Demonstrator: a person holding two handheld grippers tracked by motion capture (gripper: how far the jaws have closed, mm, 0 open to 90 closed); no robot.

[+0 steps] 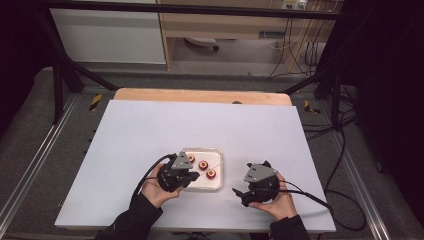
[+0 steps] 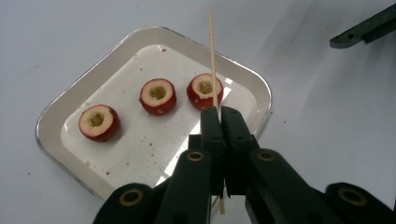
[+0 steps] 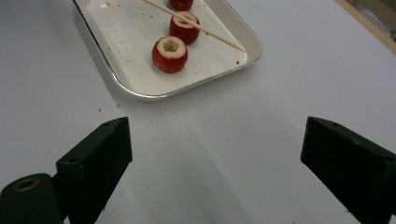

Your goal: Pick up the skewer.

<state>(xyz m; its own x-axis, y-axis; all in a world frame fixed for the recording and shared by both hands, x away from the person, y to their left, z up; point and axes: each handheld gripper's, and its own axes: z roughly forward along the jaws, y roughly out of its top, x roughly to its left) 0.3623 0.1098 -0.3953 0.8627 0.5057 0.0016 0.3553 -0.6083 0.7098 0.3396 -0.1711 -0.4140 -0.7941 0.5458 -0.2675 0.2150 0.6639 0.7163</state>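
1. White table (image 1: 150, 135) carries a metal tray (image 2: 60, 112) holding three cored red fruits (image 2: 158, 96).
2. Left gripper (image 2: 219, 114), over the tray's near edge, is clenched on a wooden skewer (image 2: 212, 56).
3. Right gripper (image 3: 215, 154), right of the tray, stands released.

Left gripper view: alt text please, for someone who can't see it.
The left claw, shut on a thin wooden skewer, points it over a shallow white tray. Three cored red fruits lie in a row in the tray, on a white table.
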